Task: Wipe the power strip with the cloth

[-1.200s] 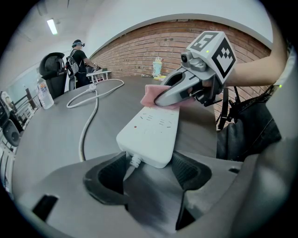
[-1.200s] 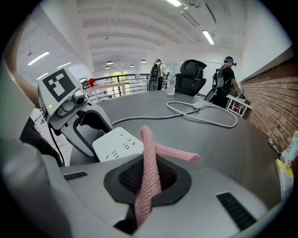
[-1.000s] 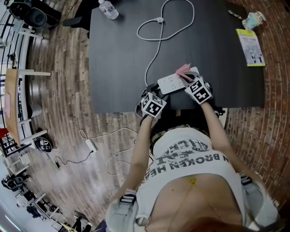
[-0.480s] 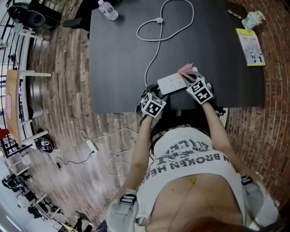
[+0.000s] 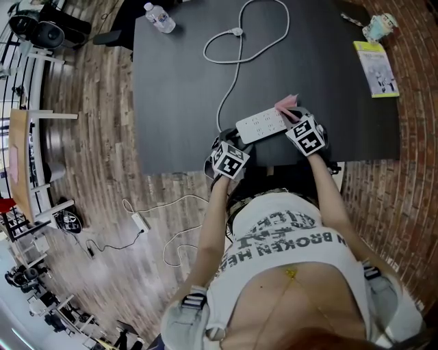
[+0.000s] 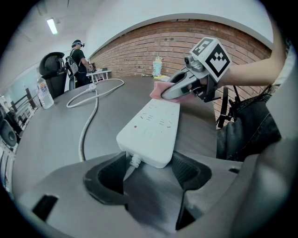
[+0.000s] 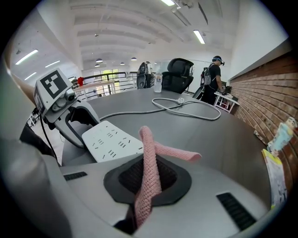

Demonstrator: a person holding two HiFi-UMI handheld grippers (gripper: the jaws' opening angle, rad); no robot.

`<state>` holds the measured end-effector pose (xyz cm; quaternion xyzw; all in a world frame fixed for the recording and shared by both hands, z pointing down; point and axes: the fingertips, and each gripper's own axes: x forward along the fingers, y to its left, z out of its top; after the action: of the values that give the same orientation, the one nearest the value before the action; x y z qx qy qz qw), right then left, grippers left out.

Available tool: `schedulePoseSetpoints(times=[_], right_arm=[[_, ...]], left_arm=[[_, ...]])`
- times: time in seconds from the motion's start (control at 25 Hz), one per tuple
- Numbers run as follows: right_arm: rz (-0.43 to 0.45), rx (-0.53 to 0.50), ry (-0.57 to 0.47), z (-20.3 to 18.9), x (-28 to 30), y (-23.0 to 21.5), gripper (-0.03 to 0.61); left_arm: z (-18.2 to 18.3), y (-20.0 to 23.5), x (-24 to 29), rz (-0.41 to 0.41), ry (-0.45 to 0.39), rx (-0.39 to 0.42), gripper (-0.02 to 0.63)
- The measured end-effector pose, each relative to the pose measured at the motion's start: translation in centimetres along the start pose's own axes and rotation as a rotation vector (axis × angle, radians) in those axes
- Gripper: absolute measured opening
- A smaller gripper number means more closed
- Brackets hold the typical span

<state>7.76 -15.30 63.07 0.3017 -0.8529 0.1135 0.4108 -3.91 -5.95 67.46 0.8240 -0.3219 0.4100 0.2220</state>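
Note:
The white power strip point(image 5: 260, 126) lies near the front edge of the black table point(image 5: 178, 102). My left gripper point(image 5: 231, 139) is shut on its cable end; in the left gripper view that end point(image 6: 151, 130) sits clamped between the two pads. My right gripper point(image 5: 293, 117) is shut on the pink cloth point(image 5: 286, 104) at the strip's right end. In the right gripper view the cloth point(image 7: 150, 162) stands up out of the jaws as a folded band, with the strip point(image 7: 111, 142) just left of it. The left gripper view has the cloth point(image 6: 158, 88) resting against the strip's far end.
The strip's white cable point(image 5: 236, 61) loops across the table to its plug point(image 5: 236, 31). A water bottle point(image 5: 159, 16) stands at the far left corner. A yellow booklet point(image 5: 375, 68) and a small cup point(image 5: 380, 27) lie far right. Cables and an adapter point(image 5: 137, 220) are on the wooden floor.
My right gripper has slid a little to the right with the cloth, toward the strip's right end. The left gripper and the strip have stayed put.

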Motion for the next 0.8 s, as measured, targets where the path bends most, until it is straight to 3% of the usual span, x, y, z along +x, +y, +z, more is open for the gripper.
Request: schedulePoseSetpoints(times=[0.4, 0.8], right_arm=[[0.014, 0.035, -0.017, -0.1, -0.1, -0.4, 0.016], [-0.060, 0.092, 0.024, -1.9, -1.1, -3.3, 0.015]], left_arm=[[0.0, 0.1, 0.0, -0.004, 0.002, 0.000, 0.288], [0.0, 0.0, -0.1, -0.011, 0.002, 0.000, 0.288]])
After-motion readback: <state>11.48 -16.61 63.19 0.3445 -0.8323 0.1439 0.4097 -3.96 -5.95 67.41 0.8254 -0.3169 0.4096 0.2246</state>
